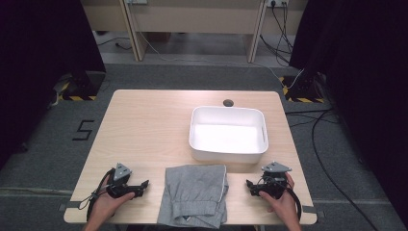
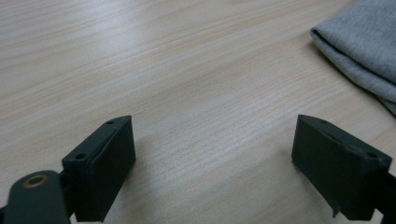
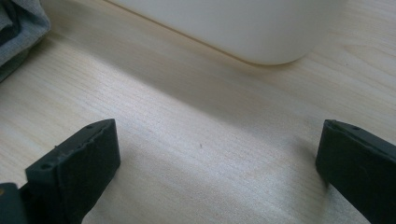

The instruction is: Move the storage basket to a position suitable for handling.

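the folded grey garment point(image 1: 195, 195) lies on the table point(image 1: 144, 125) at its near edge, between the two grippers and touching neither. its long axis runs from the near edge toward the white bin point(image 1: 227, 133), which stands just beyond it and slightly to the right; the garment's far edge is close to the bin's near wall.

left gripper point(image 1: 143, 185): rests low over the table to the left of the garment, tips pointing at it. jaws stand wide apart with nothing between them. in the left gripper view, bare wood shows between the jaws and the garment's folded edge point(image 2: 359, 51) lies ahead and to the right.

right gripper point(image 1: 249, 184): rests low to the right of the garment, tips pointing at it. jaws stand wide apart and hold nothing. in the right gripper view, the garment point(image 3: 18, 32) is at far left and the bin's corner point(image 3: 261, 32) lies ahead.

both grippers sit about equally near the garment, one at each long side. judgement: the coming move is an inward reach from each side, across the short axis, to take the side edges.
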`<action>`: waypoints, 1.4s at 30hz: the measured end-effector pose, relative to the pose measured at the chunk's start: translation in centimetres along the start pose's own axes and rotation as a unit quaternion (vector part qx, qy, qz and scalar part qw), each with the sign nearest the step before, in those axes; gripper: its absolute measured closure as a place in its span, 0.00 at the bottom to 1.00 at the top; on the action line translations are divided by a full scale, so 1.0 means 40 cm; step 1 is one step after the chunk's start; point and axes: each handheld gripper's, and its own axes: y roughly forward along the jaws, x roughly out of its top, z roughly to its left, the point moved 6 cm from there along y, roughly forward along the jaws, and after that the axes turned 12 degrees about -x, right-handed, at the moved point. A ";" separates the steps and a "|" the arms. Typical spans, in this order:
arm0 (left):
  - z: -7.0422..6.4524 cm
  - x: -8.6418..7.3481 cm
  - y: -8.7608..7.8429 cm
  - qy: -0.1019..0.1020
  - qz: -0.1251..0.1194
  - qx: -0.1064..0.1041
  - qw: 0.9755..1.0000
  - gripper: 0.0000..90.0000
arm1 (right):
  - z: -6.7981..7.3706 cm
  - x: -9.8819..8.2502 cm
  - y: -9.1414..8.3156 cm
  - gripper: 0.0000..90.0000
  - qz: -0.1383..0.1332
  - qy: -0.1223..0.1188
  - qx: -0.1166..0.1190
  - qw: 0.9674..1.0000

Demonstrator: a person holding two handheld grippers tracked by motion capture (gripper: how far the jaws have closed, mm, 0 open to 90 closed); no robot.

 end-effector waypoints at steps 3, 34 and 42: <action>0.000 0.000 0.000 0.000 0.000 0.000 1.000 0.14 | 0.000 0.000 0.000 0.01 0.001 0.002 0.000 1.000; -0.123 0.133 0.014 0.009 -0.056 -0.081 0.995 0.20 | -0.081 0.091 -0.105 0.24 -0.102 0.041 -0.024 0.994; -0.175 0.219 0.048 0.026 -0.055 -0.101 0.993 0.20 | -0.108 0.177 -0.133 0.24 -0.123 0.062 -0.030 0.990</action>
